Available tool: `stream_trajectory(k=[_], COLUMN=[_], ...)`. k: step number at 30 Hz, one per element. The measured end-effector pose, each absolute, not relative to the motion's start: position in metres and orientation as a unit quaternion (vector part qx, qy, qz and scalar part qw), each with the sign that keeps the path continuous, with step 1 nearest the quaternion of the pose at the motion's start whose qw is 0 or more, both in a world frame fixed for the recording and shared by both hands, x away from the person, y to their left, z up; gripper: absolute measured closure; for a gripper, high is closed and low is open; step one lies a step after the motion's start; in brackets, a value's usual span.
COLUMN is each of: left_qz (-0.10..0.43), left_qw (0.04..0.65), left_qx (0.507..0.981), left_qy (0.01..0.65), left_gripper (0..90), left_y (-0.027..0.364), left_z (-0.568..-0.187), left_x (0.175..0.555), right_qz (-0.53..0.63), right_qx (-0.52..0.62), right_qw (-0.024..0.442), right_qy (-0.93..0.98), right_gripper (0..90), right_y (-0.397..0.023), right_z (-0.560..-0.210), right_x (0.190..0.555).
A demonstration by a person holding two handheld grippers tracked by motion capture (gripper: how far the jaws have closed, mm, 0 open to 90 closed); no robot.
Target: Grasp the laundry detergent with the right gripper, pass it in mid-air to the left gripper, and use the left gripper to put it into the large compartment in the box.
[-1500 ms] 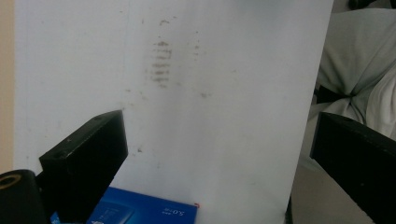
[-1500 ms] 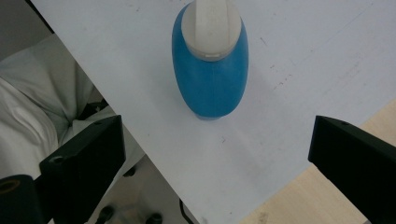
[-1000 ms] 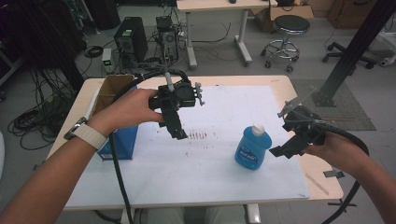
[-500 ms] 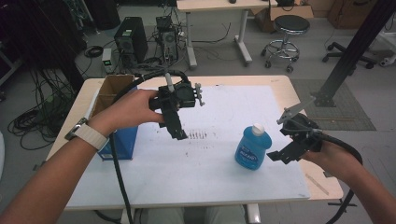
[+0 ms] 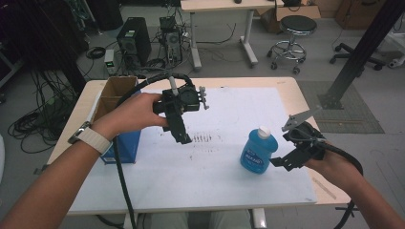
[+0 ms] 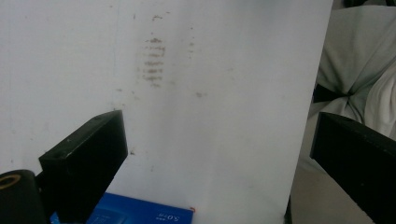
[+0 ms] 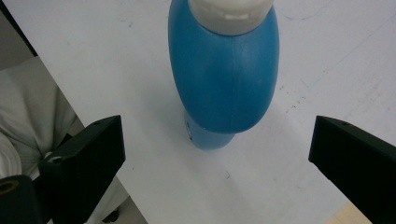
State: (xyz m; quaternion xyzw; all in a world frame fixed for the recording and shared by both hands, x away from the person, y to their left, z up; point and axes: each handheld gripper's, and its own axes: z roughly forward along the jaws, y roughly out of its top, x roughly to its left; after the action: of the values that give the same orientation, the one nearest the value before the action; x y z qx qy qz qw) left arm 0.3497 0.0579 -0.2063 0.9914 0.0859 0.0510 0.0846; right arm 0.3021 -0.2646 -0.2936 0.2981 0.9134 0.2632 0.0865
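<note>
Your bottle (image 5: 258, 150) is smooth blue plastic, rounded and swelling toward the shoulders, with a white cap and a label on its front. It stands upright on the white sheet (image 5: 224, 162) that covers the wooden table (image 5: 291, 90), toward your right side.

Your right tongs (image 5: 281, 162) sit just beside the bottle on its right, low over the sheet. In the right gripper view the black, blocky jaws stand wide apart with the bottle (image 7: 223, 79) ahead and between them, not touching either one.

Your left tongs (image 5: 184, 138) hang well apart from the bottle, over a patch of dark smudges (image 5: 203, 139) on the sheet. Their jaws are spread too, with nothing between them.

Your left hand (image 5: 131, 114) wraps the gripper body from the side, forearm stretched across a blue box (image 5: 125, 145). Your right hand (image 5: 334, 164) is angled inward toward the bottle.
</note>
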Motion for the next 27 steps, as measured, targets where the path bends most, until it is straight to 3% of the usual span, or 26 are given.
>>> stream_trajectory(k=[27], left_qz=[0.05], left_qw=[0.085], left_qx=[0.991], left_qy=[0.09], left_gripper=[4.5], left_y=[0.057], left_z=[-0.211], left_x=[0.352], right_qz=[0.342], right_qx=[0.305], right_qw=[0.105], right_qy=[0.882], right_gripper=[3.0], right_y=[-0.275], right_z=[-0.334], right_x=[0.294])
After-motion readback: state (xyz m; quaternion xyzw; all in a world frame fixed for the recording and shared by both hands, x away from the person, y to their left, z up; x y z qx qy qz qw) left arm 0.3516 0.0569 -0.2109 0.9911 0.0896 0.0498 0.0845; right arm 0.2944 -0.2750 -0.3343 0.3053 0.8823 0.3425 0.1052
